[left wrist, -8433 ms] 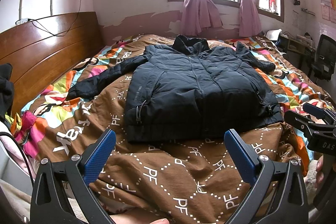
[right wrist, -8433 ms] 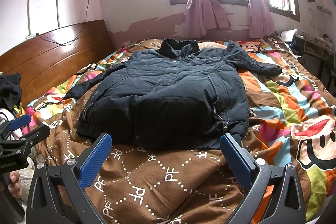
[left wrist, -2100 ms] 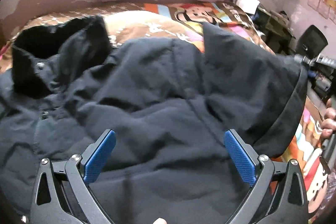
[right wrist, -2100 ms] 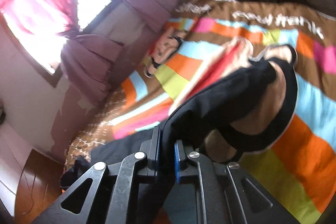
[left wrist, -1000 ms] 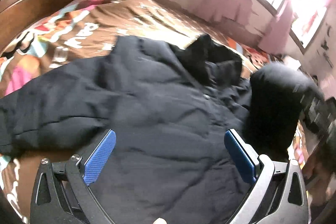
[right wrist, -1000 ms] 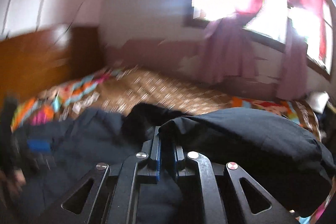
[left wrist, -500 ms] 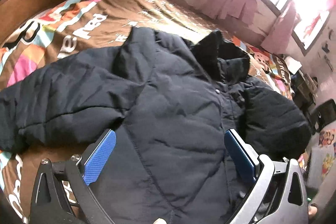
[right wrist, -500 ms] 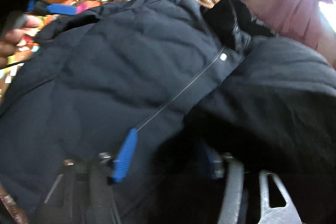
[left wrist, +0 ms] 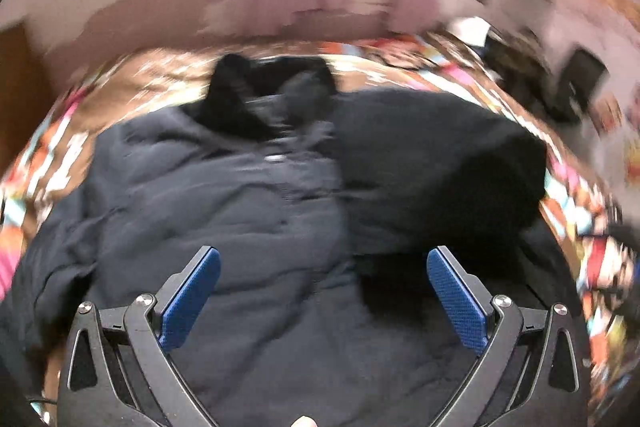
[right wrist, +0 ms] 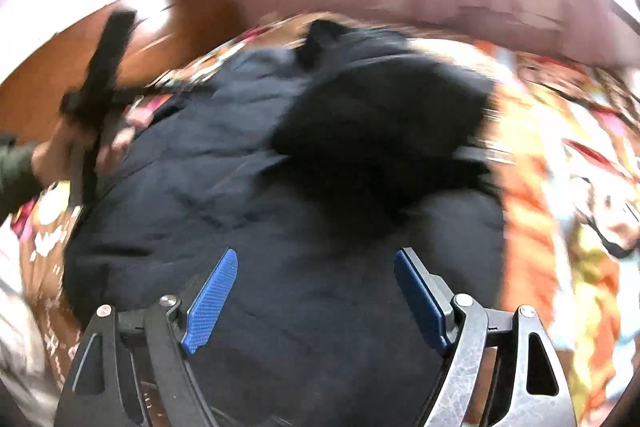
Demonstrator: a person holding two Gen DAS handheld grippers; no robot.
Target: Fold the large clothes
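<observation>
dark puffer jacket (left wrist: pixel 248 211) spread front-up, one sleeve (left wrist: pixel 436 163) folded across

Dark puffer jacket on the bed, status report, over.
Left gripper and right gripper open, empty. Dark navy puffer jacket flat on patterned bedspread, one black sleeve folded across chest. Nothing obstructing.

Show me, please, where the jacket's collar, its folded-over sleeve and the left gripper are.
collar (left wrist: pixel 256 95), left wrist view, on the dark raised fabric at the neck.
folded-over sleeve (left wrist: pixel 432 171), left wrist view, on its upper surface.
left gripper (left wrist: pixel 324 299), left wrist view, midway between the blue fingertips.
</observation>
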